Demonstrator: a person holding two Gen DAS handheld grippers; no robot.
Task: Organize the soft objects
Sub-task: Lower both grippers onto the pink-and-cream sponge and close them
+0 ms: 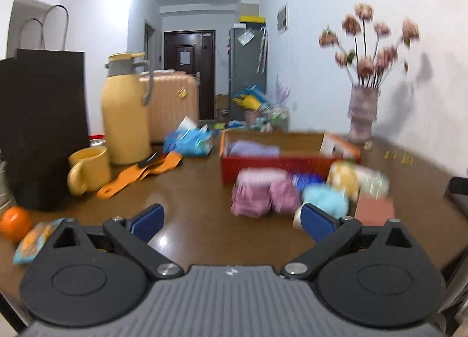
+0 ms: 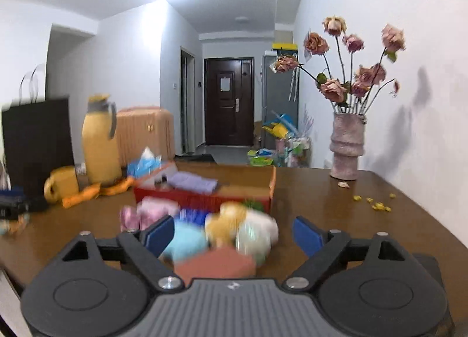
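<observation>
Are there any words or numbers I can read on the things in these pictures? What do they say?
None can be read.
Suitcase: a round gold emblem, too blurred to read.
Paper on the door: too small to read.
Snack packet: print blurred.
Blue tissue pack: print blurred.
Red box: no readable text.
Left gripper and right gripper: each body bears a small logo, no letters.

In my left view, the box (image 1: 280, 161) sits mid-frame on the table (image 1: 190, 190). Soft bundles (image 1: 263, 193) lie before it. The jug (image 1: 124, 111) and mug (image 1: 87, 168) stand at left, the vase (image 1: 362, 114) at upper right.
</observation>
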